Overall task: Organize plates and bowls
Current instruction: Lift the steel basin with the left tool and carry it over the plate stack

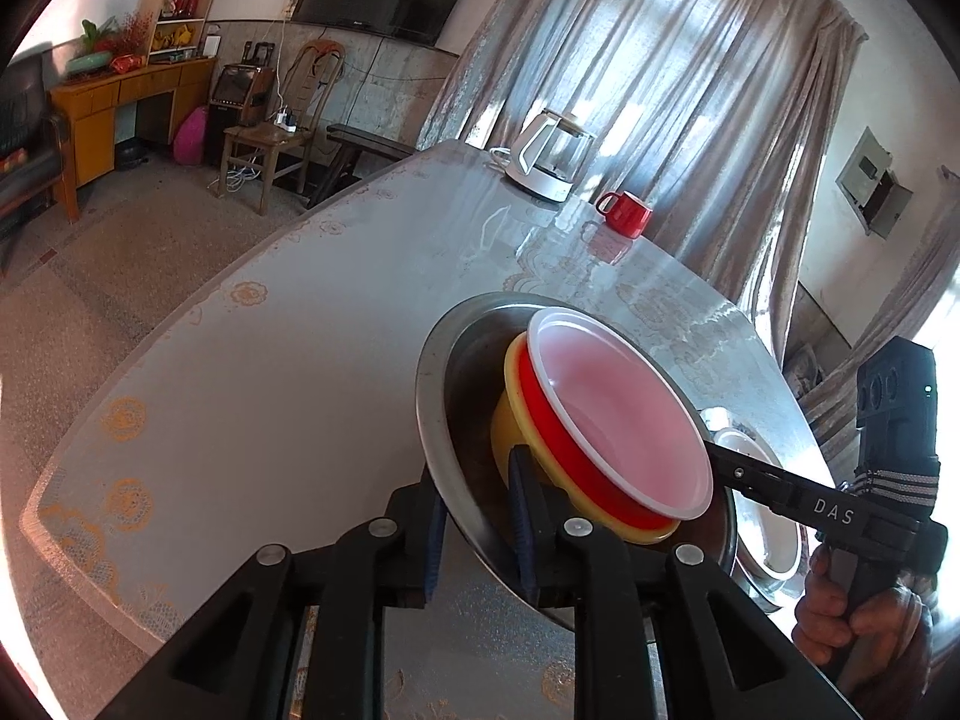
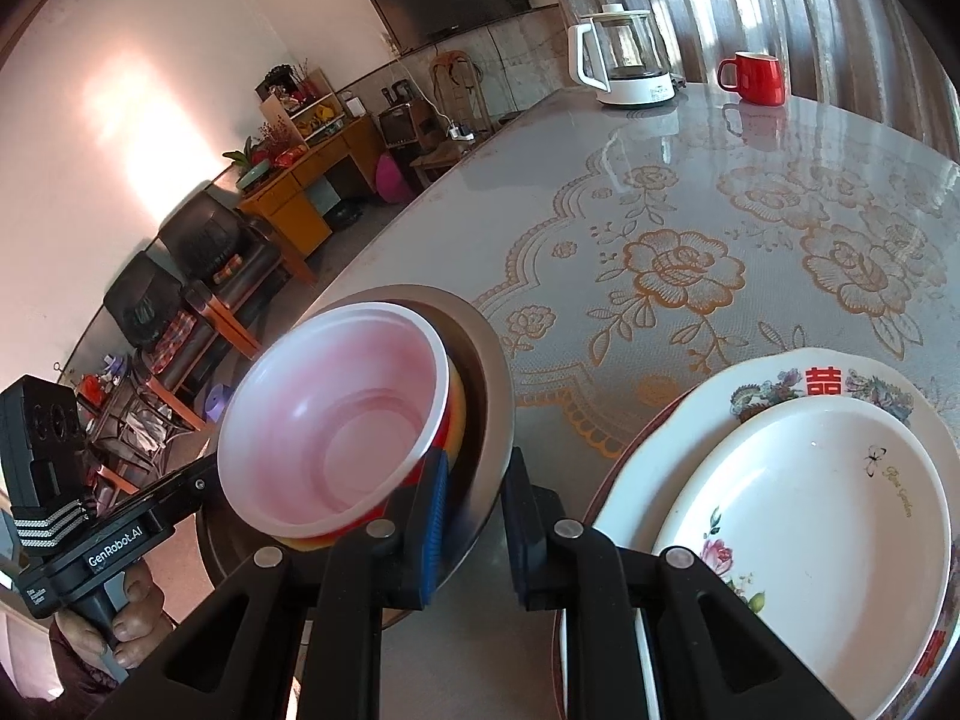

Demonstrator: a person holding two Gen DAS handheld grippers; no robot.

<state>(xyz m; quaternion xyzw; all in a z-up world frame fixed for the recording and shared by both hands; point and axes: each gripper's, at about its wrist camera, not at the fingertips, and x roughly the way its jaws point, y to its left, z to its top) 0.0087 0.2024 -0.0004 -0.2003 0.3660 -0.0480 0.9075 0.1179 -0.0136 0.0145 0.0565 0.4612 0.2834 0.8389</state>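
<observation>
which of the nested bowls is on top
The red bowl with the white rim and pale pink inside is on top. It sits in the yellow bowl, and both rest in the metal bowl, the outermost one.

"GenRobot.AI" on left tool [image 2: 198, 483]; "DAS" on right tool [image 1: 717, 456]

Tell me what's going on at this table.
A person holds a hand-held gripper in each hand. The left hand-held gripper and right hand-held gripper both clamp the rim of a metal basin, tilted up off the table. Nested red bowl and yellow bowl sit inside. Stacked plates lie beside it.
</observation>
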